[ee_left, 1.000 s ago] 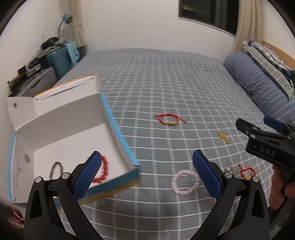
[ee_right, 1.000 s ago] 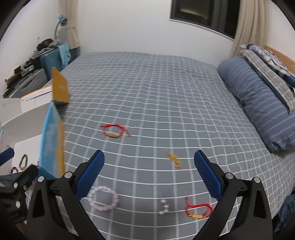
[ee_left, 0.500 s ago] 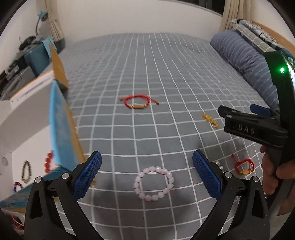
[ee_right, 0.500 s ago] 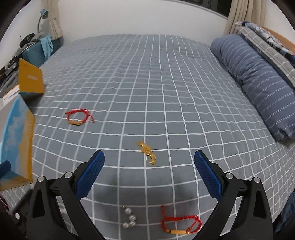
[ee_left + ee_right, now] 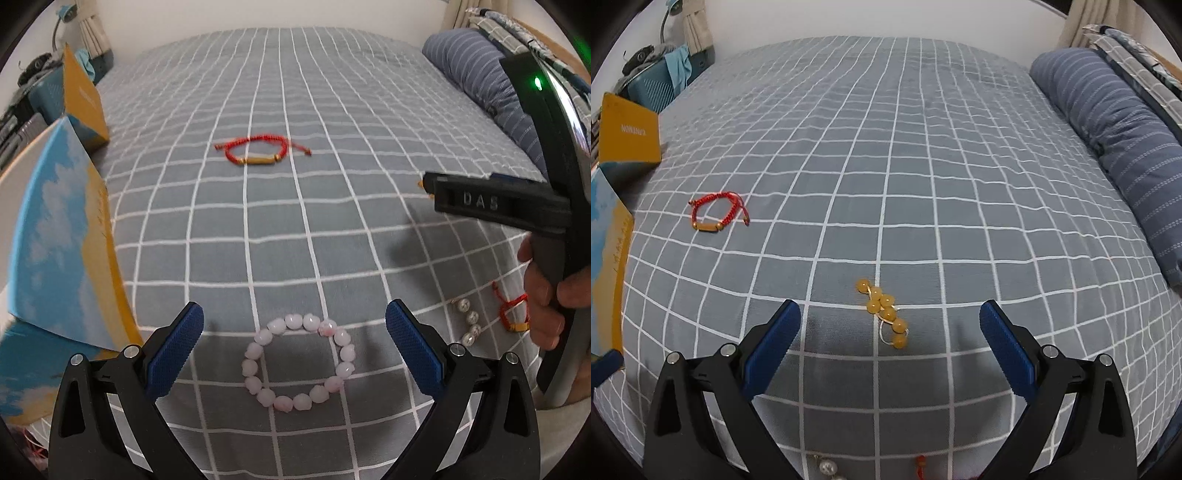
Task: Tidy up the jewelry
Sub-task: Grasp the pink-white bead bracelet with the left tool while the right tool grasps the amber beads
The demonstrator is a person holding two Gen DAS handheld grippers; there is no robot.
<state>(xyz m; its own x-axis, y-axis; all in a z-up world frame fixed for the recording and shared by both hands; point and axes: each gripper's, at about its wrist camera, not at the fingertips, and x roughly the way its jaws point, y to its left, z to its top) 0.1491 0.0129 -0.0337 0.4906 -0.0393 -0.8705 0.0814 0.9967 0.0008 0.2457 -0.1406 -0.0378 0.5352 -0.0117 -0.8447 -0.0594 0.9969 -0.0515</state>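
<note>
1. Left gripper (image 5: pixel 294 325), jaws spread wide, grasping nothing, frames pink bead bracelet (image 5: pixel 298 362) on checked bedspread (image 5: pixel 332 229).
2. Right gripper (image 5: pixel 890 320), likewise released, w/ amber beads (image 5: pixel 884 312) between fingers.
3. Red cord bracelet (image 5: pixel 256 149) lies beyond, near box (image 5: pixel 62 236).

two red cord bracelets (image 5: pixel 256 152) (image 5: pixel 511 311), one pink bead bracelet (image 5: pixel 299 362), one amber bead string (image 5: pixel 884 312), one pearl string (image 5: pixel 467 320), one open box (image 5: pixel 62 236), two tongs (image 5: pixel 294 338) (image 5: pixel 890 338)
</note>
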